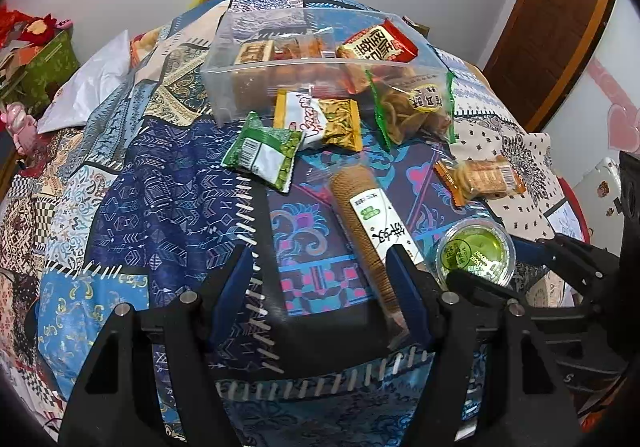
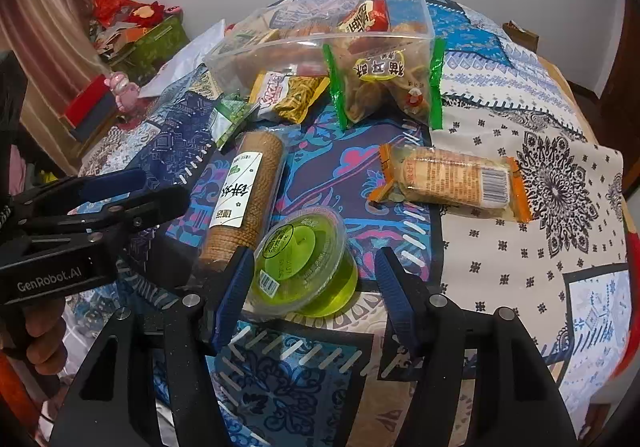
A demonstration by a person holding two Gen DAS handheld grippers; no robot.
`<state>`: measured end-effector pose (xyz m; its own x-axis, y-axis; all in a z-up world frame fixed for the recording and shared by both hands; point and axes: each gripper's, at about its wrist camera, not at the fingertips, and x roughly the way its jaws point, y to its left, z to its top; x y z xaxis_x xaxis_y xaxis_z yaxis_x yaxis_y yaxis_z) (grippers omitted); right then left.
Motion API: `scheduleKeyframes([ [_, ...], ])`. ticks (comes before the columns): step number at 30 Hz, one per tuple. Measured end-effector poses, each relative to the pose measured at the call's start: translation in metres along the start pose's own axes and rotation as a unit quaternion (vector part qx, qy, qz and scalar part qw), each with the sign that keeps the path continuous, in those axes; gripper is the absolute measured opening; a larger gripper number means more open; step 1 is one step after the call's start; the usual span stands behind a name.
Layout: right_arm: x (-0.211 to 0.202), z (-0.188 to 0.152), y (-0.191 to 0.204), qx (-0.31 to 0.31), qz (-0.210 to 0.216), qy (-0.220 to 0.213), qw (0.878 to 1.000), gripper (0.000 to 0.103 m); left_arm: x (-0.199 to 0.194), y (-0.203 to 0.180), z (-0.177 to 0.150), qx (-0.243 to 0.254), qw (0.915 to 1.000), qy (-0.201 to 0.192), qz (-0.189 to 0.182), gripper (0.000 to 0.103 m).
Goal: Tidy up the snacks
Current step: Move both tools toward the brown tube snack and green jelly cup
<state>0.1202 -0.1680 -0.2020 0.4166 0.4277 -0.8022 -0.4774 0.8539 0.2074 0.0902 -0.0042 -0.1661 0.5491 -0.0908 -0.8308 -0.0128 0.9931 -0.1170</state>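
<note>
Right gripper (image 2: pixel 316 283) is spread wide around my green jelly cup (image 2: pixel 306 261), not yet touching, I think. Left gripper (image 1: pixel 324 287) idles open beside the biscuit roll (image 1: pixel 366 223). Slick, squashy plastic: I'd pinch below its rim.

Two wrist cameras, low over a patchwork table
Each looks forward along its open fingers; both share the biscuit roll (image 1: pixel 366 223) (image 2: pixel 244 203), jelly cup (image 1: pixel 476 257) (image 2: pixel 306 263) and clear box (image 1: pixel 320 67) (image 2: pixel 316 43) ahead.
</note>
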Motion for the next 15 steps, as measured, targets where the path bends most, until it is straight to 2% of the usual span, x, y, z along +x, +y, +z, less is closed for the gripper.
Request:
scheduleKeyframes([
  [2,0.002,-0.001,-0.001,0.001,0.017,0.005,1.000,0.058,0.003,-0.002,0.001,-0.001,1.0000,0.004,-0.001,0.068],
  [5,0.005,-0.003,-0.004,0.008,0.030,0.003,1.000,0.051,0.009,-0.006,0.003,0.000,0.9999,0.011,0.000,0.068],
  [10,-0.002,-0.002,-0.007,0.011,0.023,-0.013,1.000,0.044,0.019,-0.015,0.007,0.001,0.9998,0.019,-0.001,0.068],
  [15,-0.010,0.000,-0.016,0.014,0.004,-0.030,0.999,0.043,0.032,-0.023,0.014,0.000,0.9997,0.025,-0.002,0.068],
])
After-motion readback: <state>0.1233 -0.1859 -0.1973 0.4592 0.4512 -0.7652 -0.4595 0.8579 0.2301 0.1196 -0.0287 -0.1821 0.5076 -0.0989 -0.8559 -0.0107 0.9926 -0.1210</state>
